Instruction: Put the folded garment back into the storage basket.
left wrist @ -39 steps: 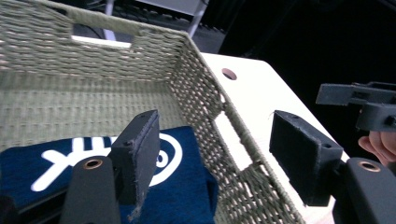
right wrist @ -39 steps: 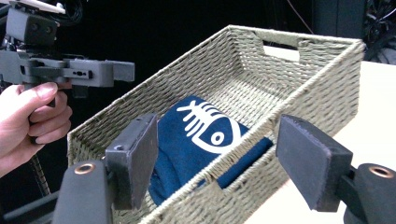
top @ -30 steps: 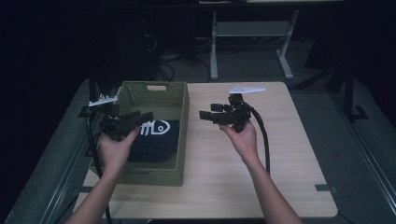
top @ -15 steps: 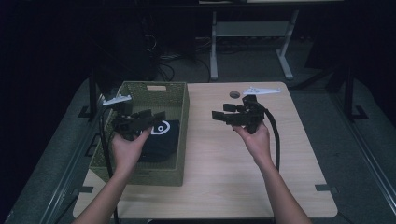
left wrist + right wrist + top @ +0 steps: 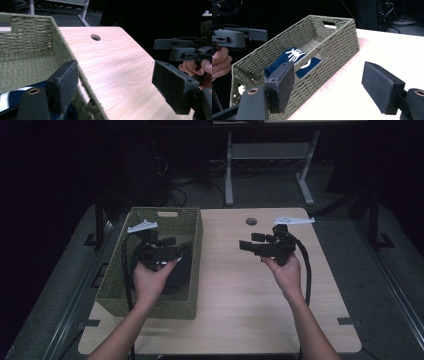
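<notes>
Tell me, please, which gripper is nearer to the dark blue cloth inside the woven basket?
The left. The left gripper is above the basket, right over the dark blue cloth, jaws open. The right gripper is over the bare table, outside the basket.

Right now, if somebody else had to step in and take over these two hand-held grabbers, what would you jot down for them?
Left gripper: above the woven basket, jaws have just been opening, nothing between them.
Right gripper: open and empty, held over the bare table to the right of the basket.
Dark blue cloth with a white print: lying inside the basket, touched by neither gripper.
Done: the cloth appears to be in the basket already.
Left: probably nothing but drawing both hands back; I see no other loose item on the table.
</notes>
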Tool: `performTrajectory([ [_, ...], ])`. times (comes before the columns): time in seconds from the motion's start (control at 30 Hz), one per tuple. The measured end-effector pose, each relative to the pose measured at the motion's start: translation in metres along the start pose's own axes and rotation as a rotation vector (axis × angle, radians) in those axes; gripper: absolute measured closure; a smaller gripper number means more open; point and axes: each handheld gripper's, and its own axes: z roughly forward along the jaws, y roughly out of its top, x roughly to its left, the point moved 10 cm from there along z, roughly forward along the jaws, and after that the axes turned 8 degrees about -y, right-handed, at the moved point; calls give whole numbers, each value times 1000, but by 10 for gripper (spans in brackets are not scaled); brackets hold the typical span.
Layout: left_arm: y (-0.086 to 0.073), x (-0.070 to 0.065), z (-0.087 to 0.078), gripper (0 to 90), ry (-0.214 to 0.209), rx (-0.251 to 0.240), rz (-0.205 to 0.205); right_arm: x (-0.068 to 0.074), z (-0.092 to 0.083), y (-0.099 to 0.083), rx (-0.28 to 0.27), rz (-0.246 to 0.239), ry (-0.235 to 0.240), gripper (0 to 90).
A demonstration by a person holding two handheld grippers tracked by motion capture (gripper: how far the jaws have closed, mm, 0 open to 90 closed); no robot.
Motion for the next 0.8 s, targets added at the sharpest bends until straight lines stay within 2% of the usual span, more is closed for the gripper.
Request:
performTrajectory([
  [0.3, -1, -9, 14, 193, -9, 12, 6, -12, -11, -5, -3, 4, -23, 255],
  [0.8, -2, -35, 43, 188, -54, 30, 34, -38, -34, -16, 0, 33, -72, 255],
])
